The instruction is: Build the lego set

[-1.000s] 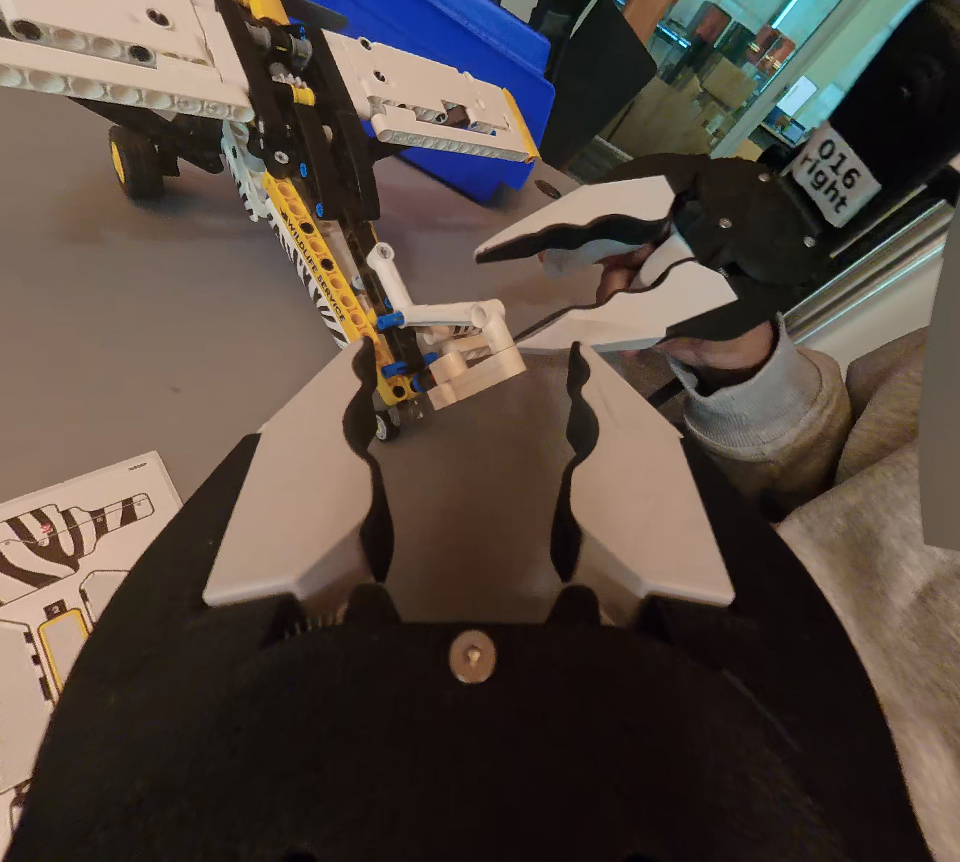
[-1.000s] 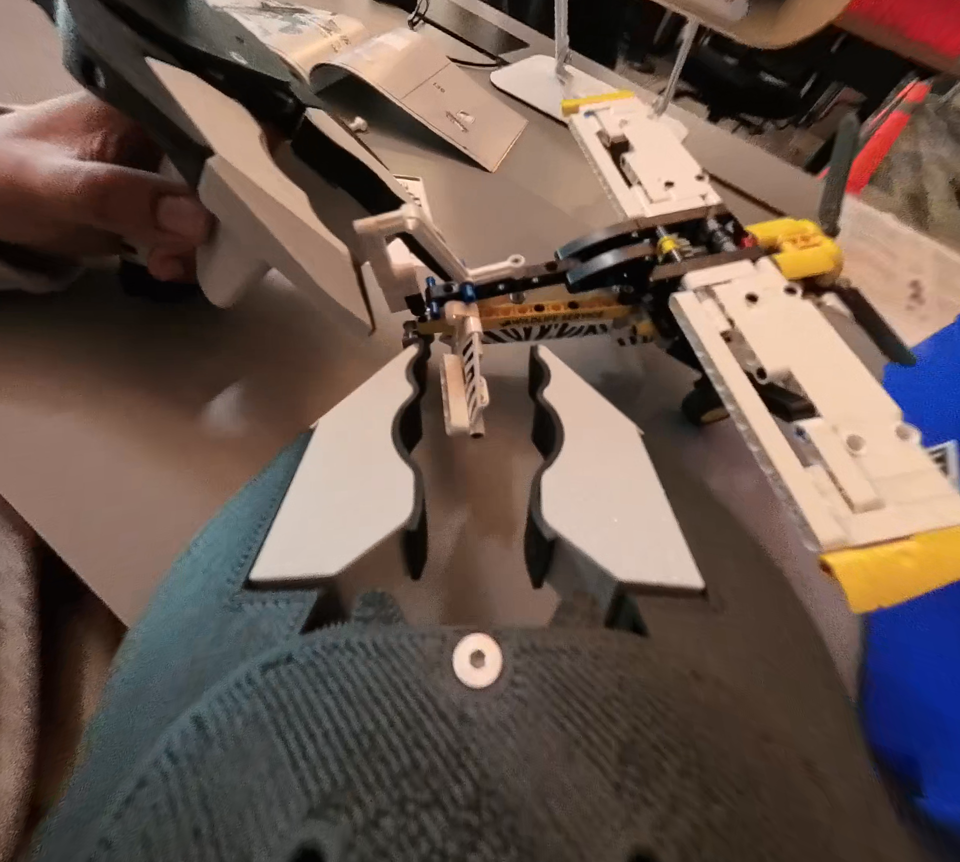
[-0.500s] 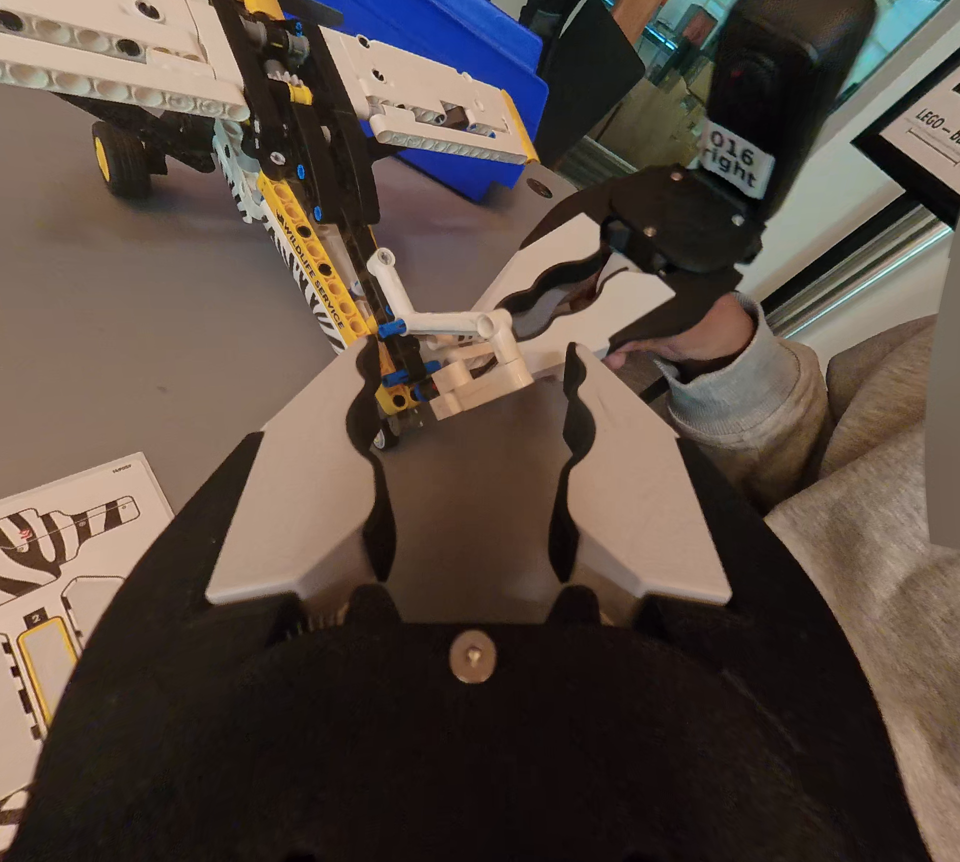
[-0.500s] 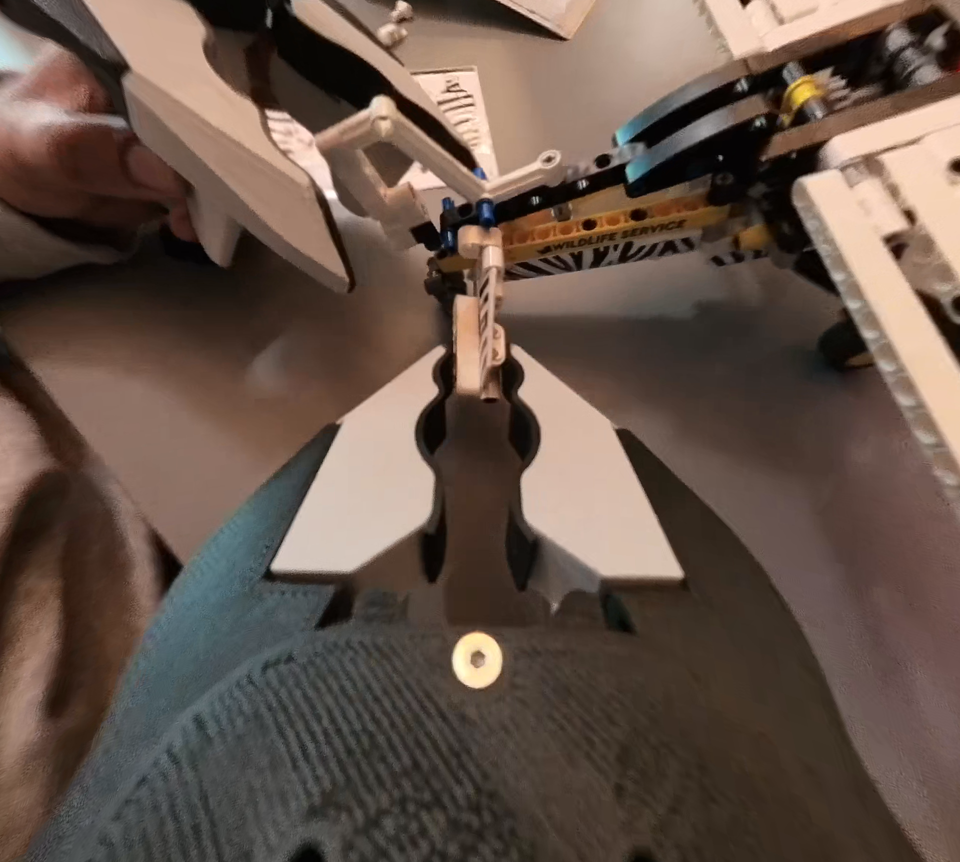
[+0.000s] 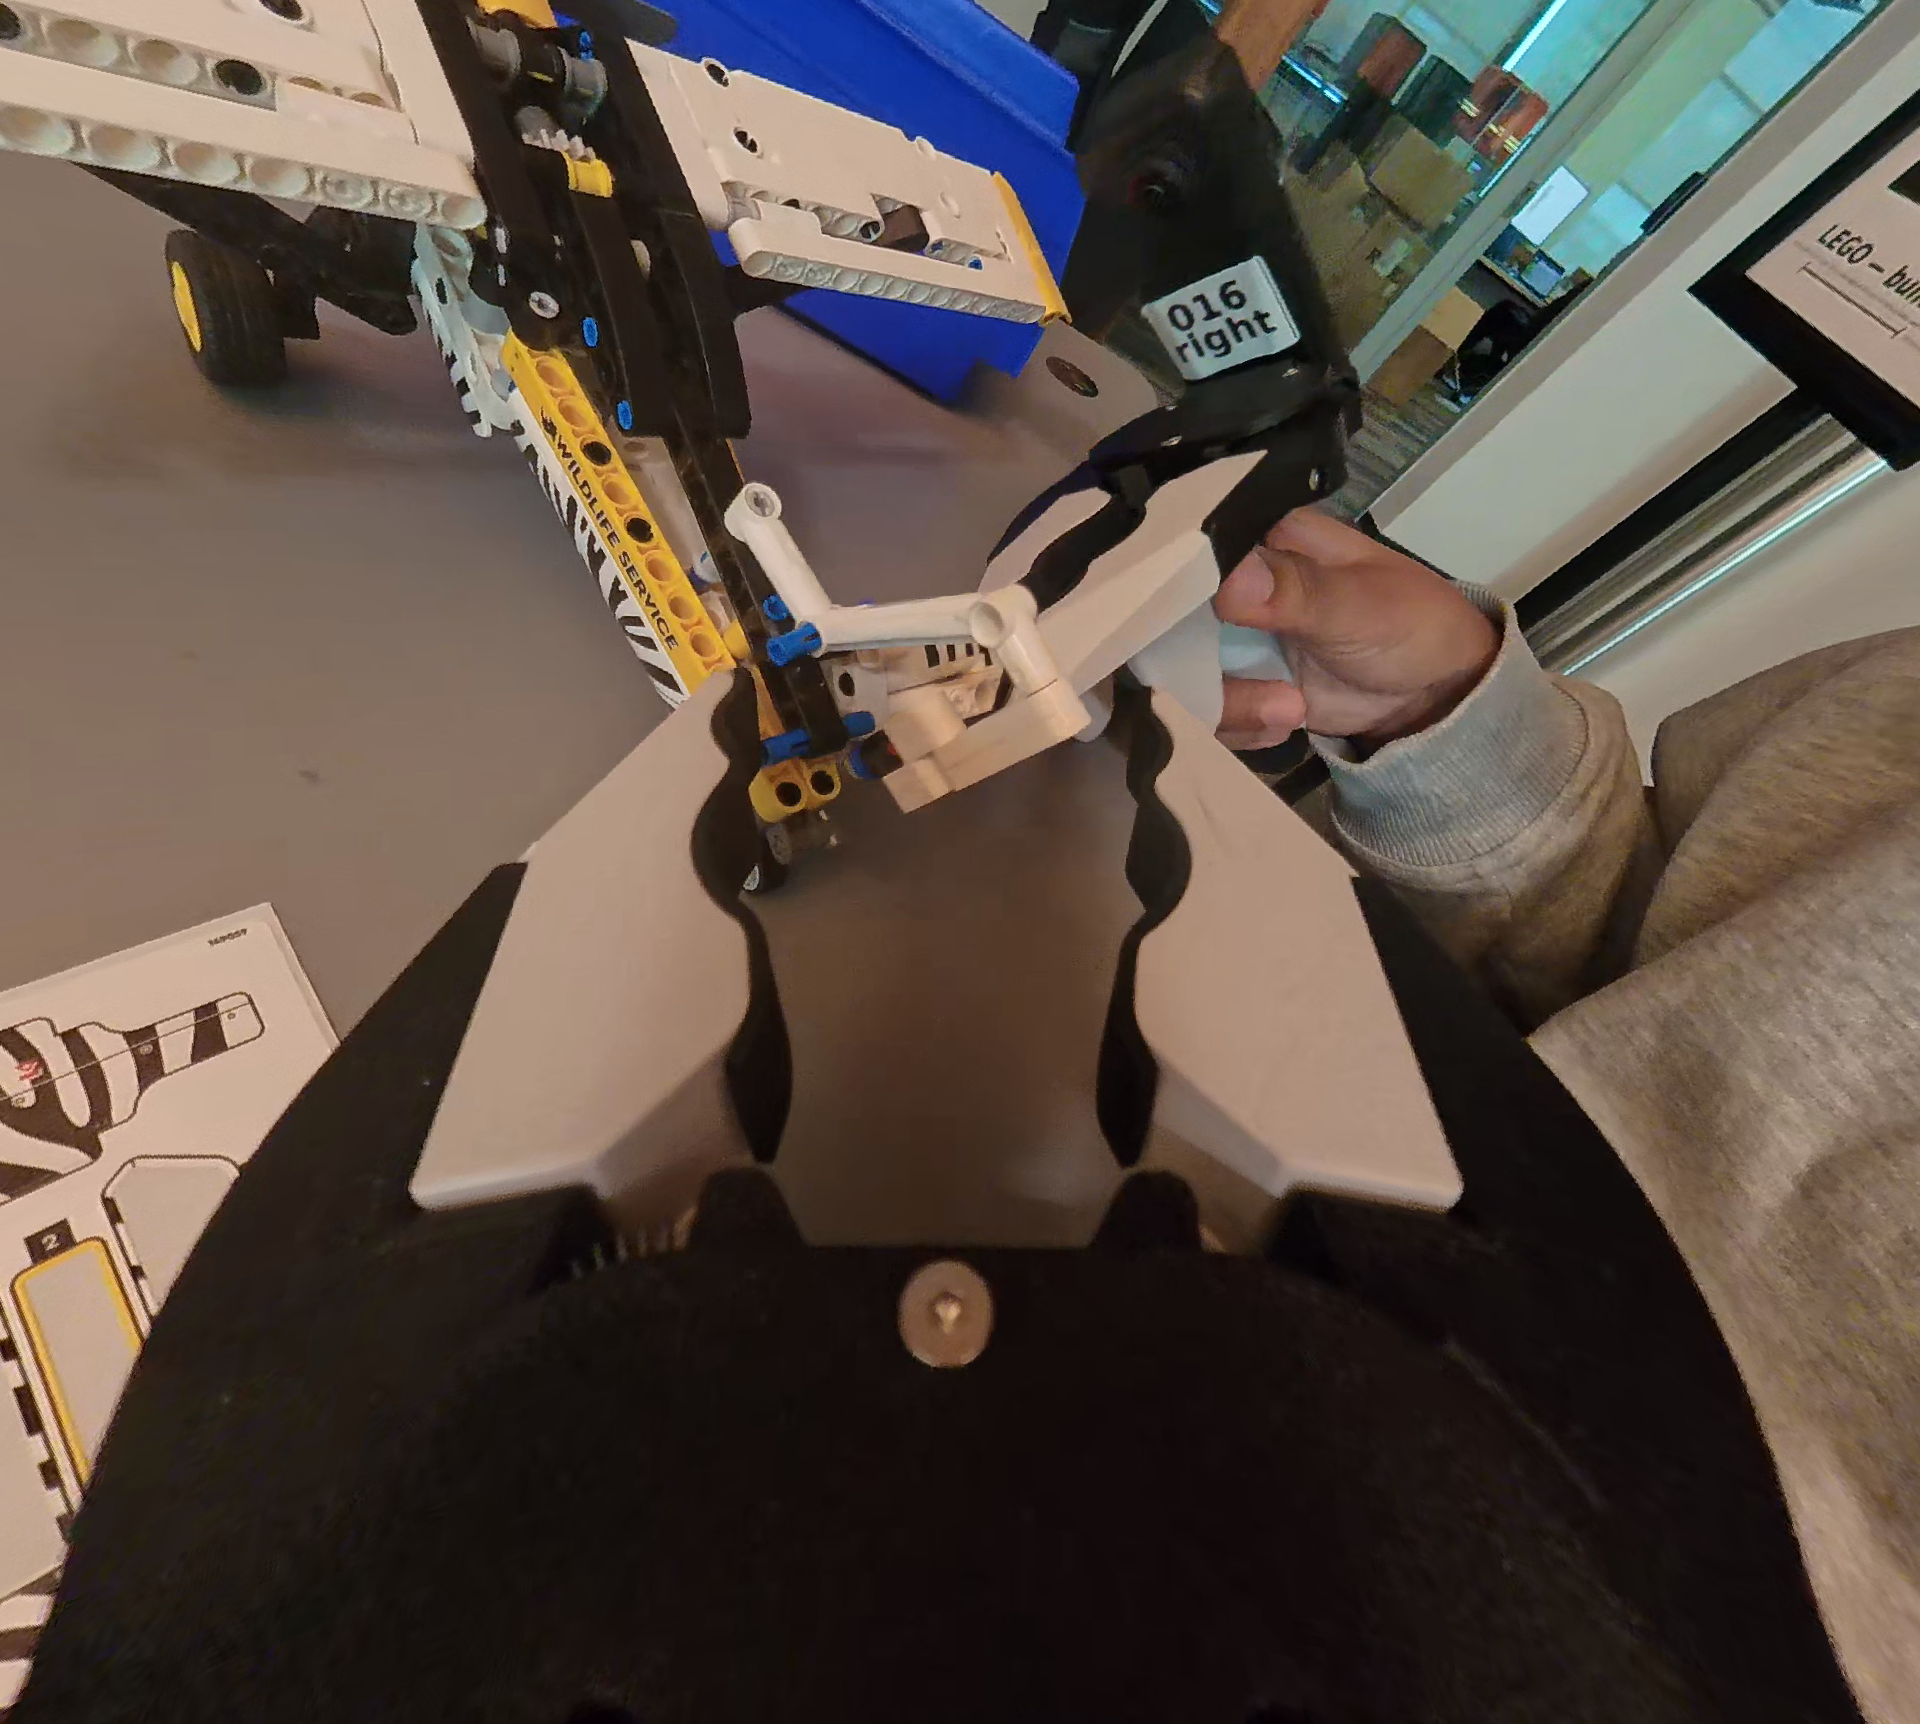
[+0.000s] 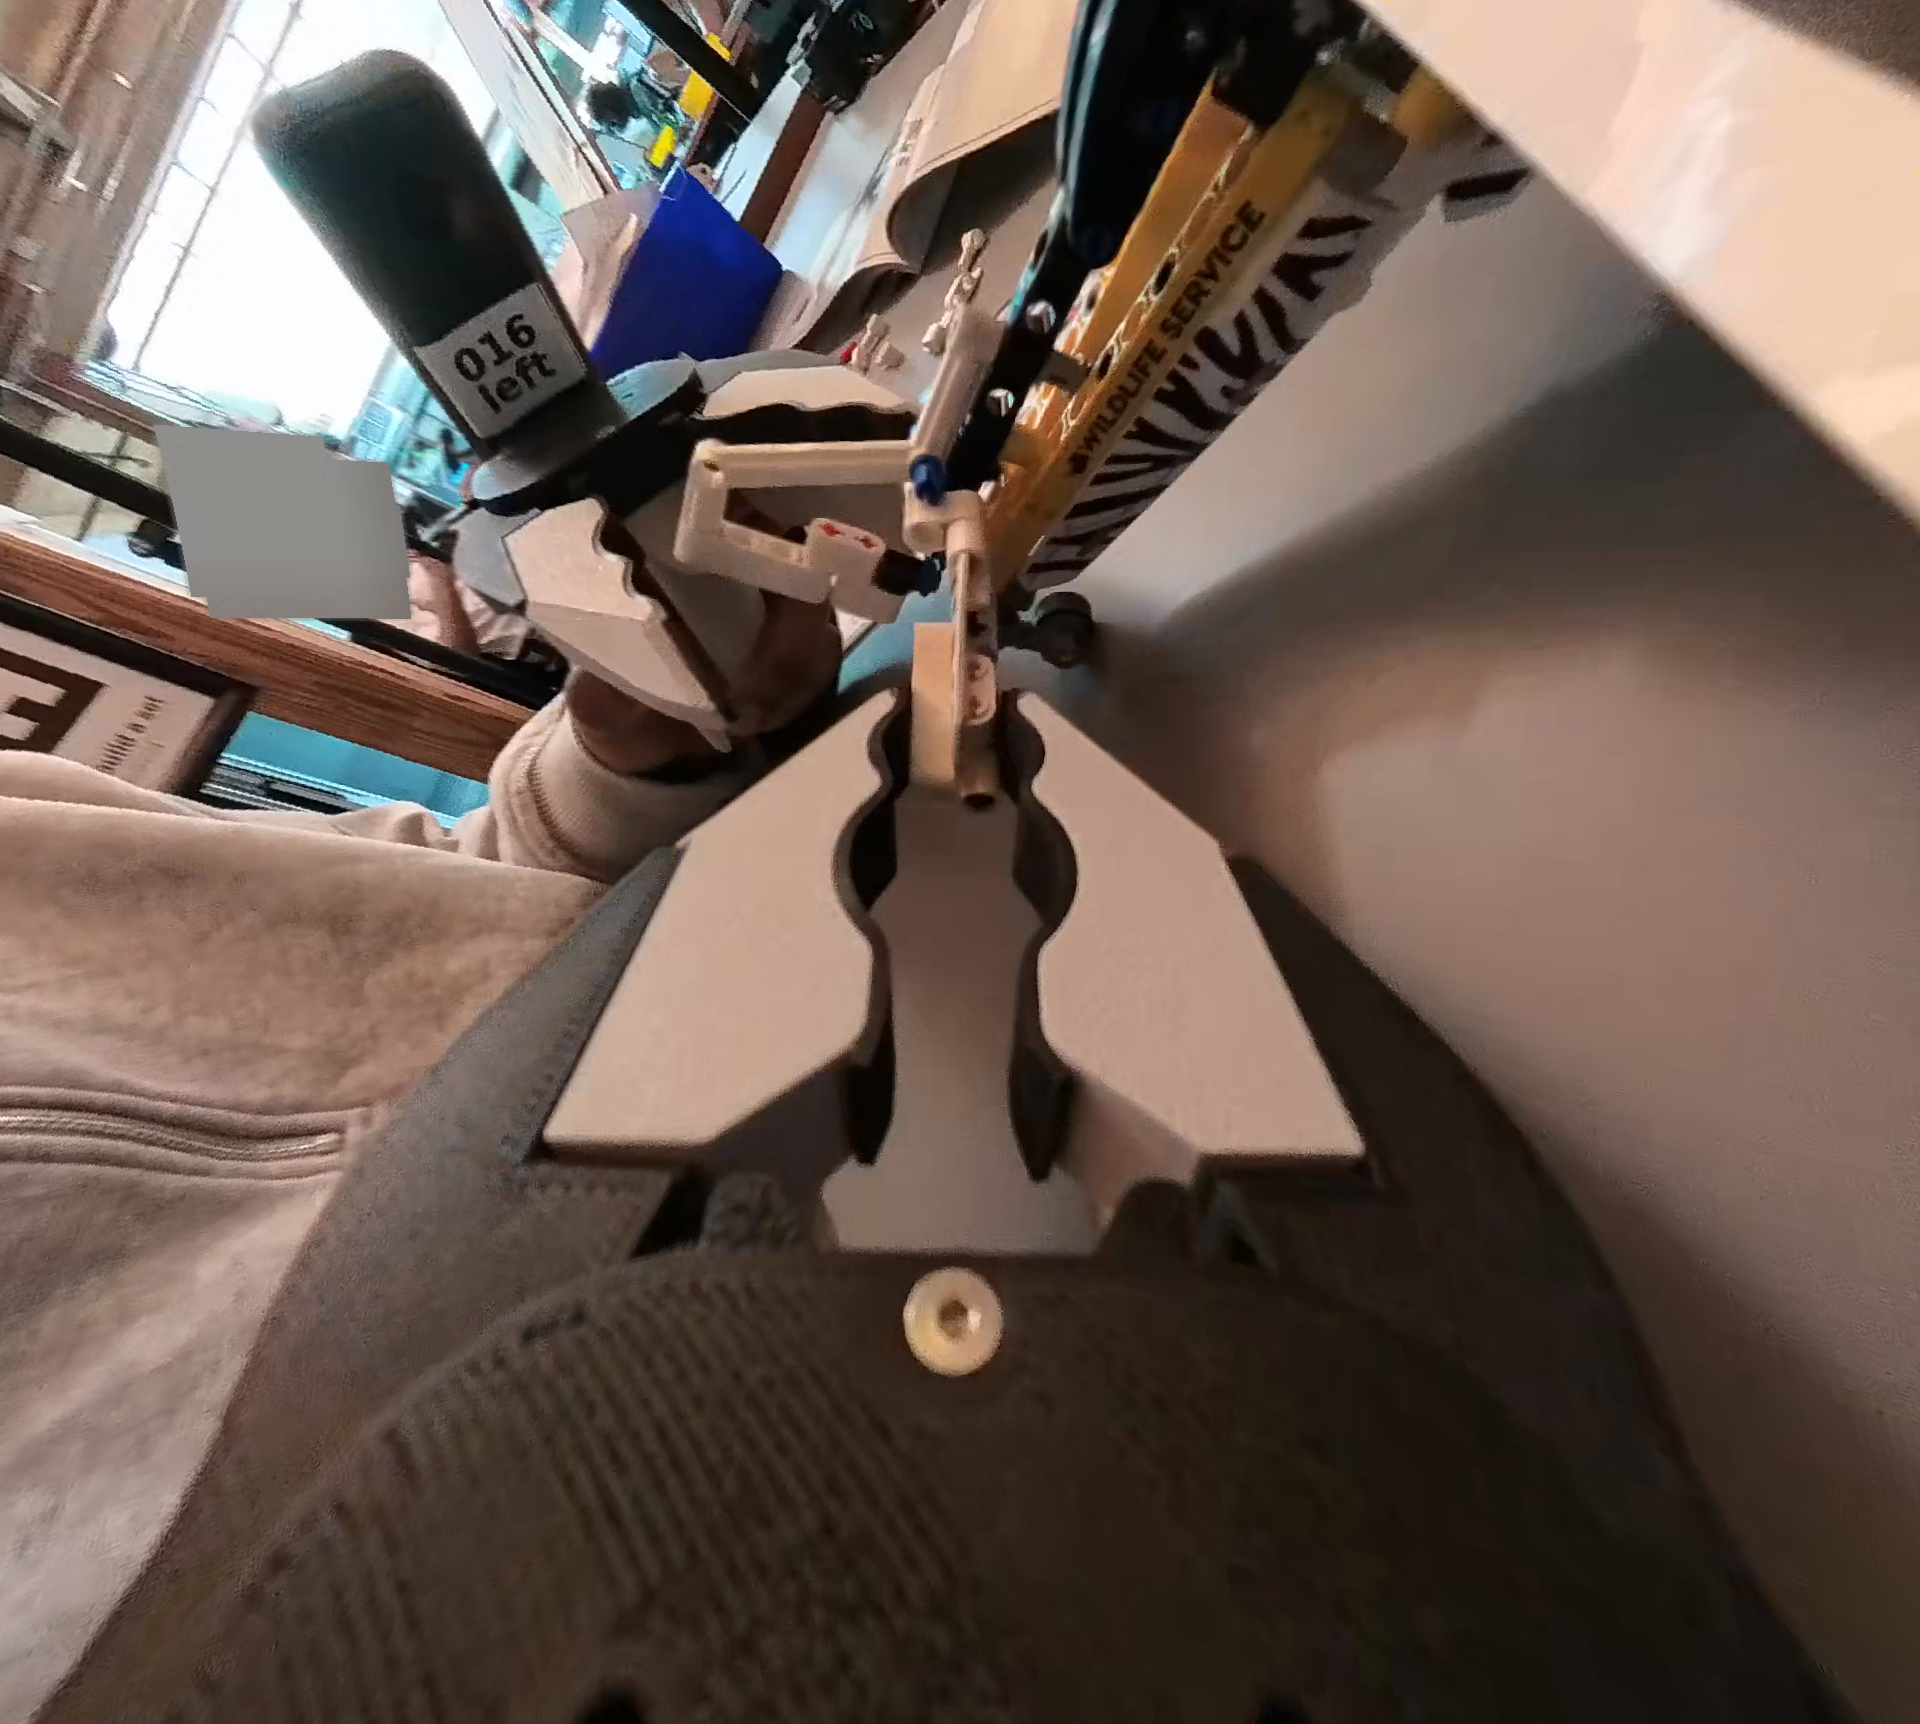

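The Lego plane [image 5: 623, 511] stands on the grey table [image 5: 260, 635], with white wings [image 5: 208, 64], a yellow and black body and zebra stickers. Its white tail assembly [image 5: 966, 718] points toward me. My left gripper [image 5: 930, 739] is open, its fingertips either side of the tail end and not gripping it. My right gripper [image 6: 956, 724] is shut on a white tail fin piece [image 6: 951, 708] joined to the plane's body [image 6: 1174, 344]. It also shows in the left wrist view [image 5: 1049, 604], coming in from the right.
A blue bin [image 5: 831, 12] stands behind the plane. A sticker sheet [image 5: 125, 1103] lies at the near left. An open booklet [image 6: 997, 43] lies farther back. The person's grey sleeve [image 5: 1475, 791] is at the table's right edge. Left and right tips are no more than a few centimetres apart.
My right gripper went from open to shut on the white tail fin piece, then rolled over sideways and dropped low beside the plane. My left gripper stayed open at the tail.
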`<state>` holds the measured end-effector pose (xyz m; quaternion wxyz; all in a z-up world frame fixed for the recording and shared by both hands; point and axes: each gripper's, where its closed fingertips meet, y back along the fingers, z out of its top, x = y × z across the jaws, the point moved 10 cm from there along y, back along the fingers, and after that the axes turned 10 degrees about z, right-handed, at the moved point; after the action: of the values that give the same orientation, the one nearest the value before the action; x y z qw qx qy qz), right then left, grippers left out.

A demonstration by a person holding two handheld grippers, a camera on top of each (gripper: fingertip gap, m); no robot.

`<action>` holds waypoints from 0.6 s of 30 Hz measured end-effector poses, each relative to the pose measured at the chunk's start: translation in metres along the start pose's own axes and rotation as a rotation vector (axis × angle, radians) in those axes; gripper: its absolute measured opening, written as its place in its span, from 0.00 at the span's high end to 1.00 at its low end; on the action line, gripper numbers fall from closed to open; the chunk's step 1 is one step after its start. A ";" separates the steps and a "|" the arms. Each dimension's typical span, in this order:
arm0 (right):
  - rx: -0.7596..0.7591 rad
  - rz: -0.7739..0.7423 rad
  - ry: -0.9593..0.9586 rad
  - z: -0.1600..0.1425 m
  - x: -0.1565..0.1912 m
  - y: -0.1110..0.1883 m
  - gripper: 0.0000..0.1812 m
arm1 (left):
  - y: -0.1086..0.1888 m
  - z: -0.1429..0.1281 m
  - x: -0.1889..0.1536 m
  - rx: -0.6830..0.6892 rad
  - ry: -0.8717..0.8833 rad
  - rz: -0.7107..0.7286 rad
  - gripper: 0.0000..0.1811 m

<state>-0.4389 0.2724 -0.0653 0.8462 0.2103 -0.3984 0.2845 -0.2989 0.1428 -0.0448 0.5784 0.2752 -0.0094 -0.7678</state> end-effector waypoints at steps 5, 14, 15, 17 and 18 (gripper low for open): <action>0.006 0.067 -0.073 0.000 -0.004 0.002 0.92 | 0.000 0.000 0.000 0.000 0.005 0.001 0.61; -0.061 0.117 -0.099 0.005 -0.005 0.007 0.80 | 0.005 -0.002 0.003 -0.008 0.043 0.010 0.66; -0.083 0.120 -0.084 0.007 -0.003 0.009 0.76 | 0.005 -0.002 0.003 -0.009 0.038 0.022 0.66; -0.123 0.138 0.011 0.010 0.007 0.012 0.75 | 0.006 -0.002 0.002 -0.005 0.018 0.056 0.66; -0.141 0.118 0.080 0.011 0.013 0.014 0.75 | 0.007 -0.002 0.001 -0.008 0.006 0.073 0.66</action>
<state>-0.4472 0.2807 -0.0469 0.8558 0.1151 -0.3951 0.3133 -0.2921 0.1404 -0.0450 0.6072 0.2746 -0.0149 -0.7454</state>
